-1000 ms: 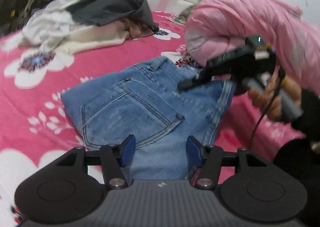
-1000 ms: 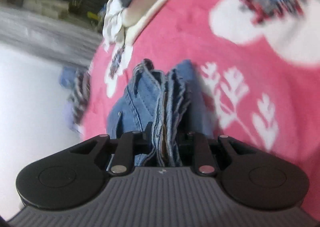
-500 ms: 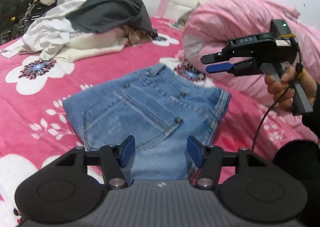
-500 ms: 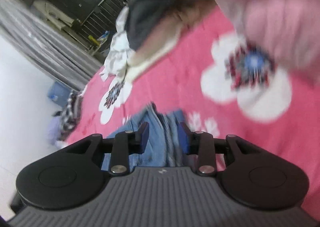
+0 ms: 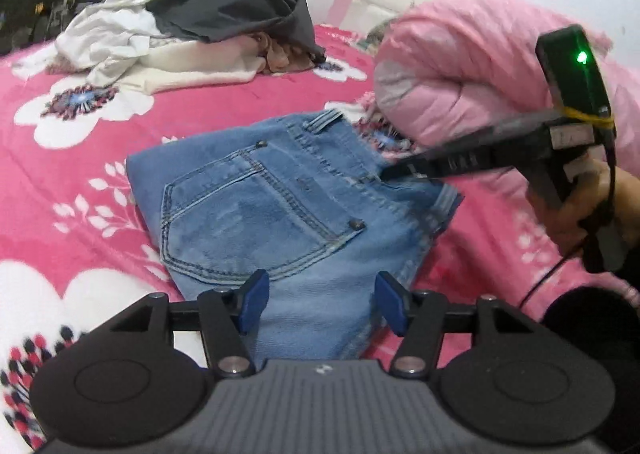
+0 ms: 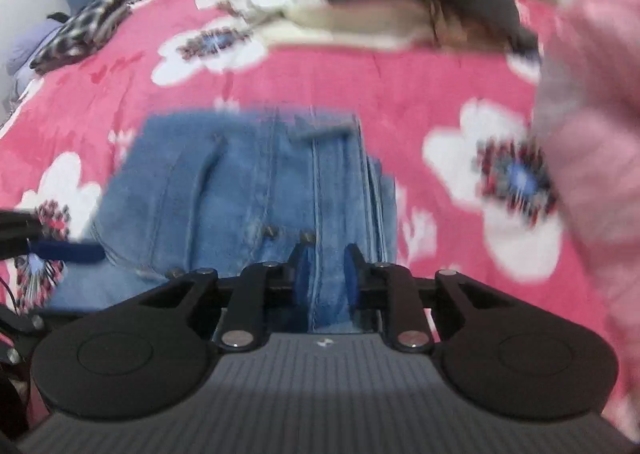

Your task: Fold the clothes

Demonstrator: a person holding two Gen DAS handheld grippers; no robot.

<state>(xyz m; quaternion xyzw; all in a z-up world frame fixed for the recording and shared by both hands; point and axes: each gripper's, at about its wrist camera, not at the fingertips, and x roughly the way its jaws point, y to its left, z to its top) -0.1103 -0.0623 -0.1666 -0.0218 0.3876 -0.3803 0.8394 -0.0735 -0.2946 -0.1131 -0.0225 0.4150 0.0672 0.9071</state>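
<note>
Left tongs (image 5: pixel 318 302) gape over folded jeans (image 5: pixel 280 205); right tongs (image 6: pixel 325 268) are closing, seemingly nipping nothing.

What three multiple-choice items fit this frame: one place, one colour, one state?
1. Where is the clothes pile?
A. On top of the jeans
B. On the bed cover, beyond the jeans
C. On the floor

2. What colour is the pile's top garment?
A. Dark grey
B. Yellow
C. Green

3. What is the state of the left gripper?
A. Shut on the jeans
B. Out of view
C. Open, gripping nothing

Answers:
1 B: the pile sits on the floral cover, past the folded denim.
2 A: a dark grey piece drapes over the white ones.
3 C: its blue pads stand apart above the denim.
</note>
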